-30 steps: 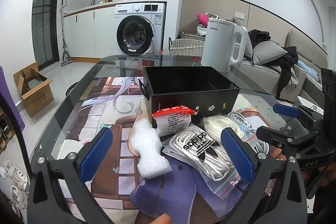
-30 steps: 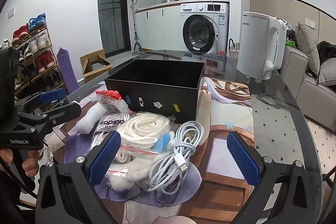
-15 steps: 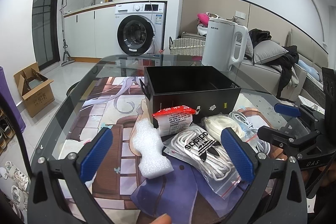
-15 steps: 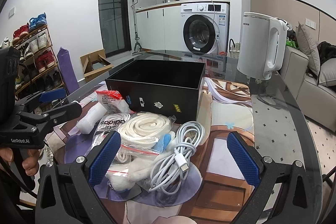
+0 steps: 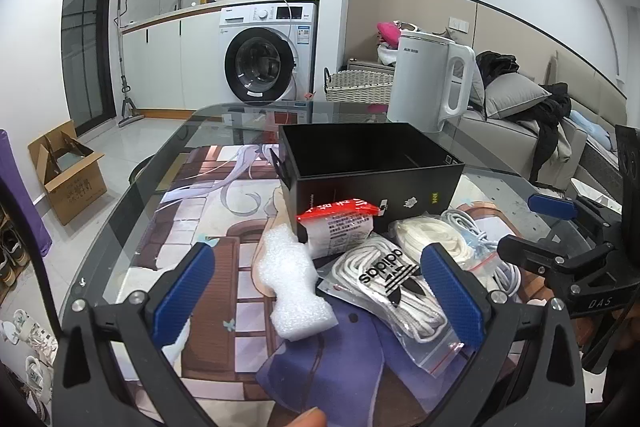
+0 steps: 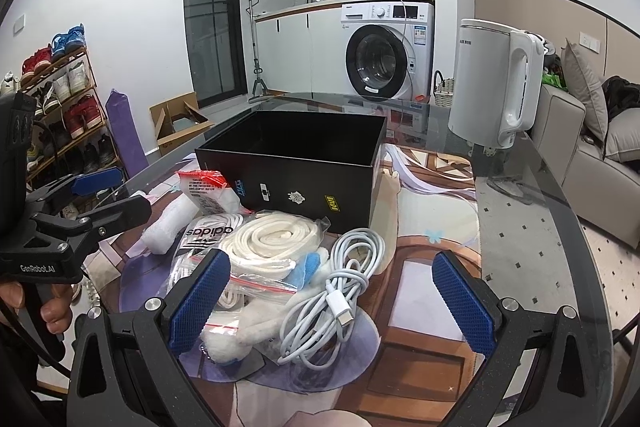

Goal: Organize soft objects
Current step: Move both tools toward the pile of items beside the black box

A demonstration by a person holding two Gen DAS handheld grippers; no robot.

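Note:
An open, empty black box [image 5: 372, 163] [image 6: 304, 167] stands on the glass table. In front of it lie a white foam piece [image 5: 292, 287] [image 6: 168, 227], a red-topped packet [image 5: 340, 227] [image 6: 208, 191], a bagged white adidas lace bundle [image 5: 392, 287] [image 6: 204, 239], a coiled cream rope [image 5: 432, 239] [image 6: 272, 243], a white charging cable [image 6: 340, 291] and a white plush piece [image 6: 248, 331]. My left gripper [image 5: 316, 295] is open above the foam and the lace bag. My right gripper [image 6: 328, 303] is open above the cable. Both are empty.
A white kettle [image 5: 432, 83] [image 6: 492, 83] stands behind the box on the right. The printed mat [image 5: 200, 211] covers the table [image 6: 552, 227]. A cardboard box [image 5: 68, 175] sits on the floor to the left; a sofa [image 5: 520, 131] is on the right.
The view has shifted very slightly; both grippers stay open and nothing on the table has moved.

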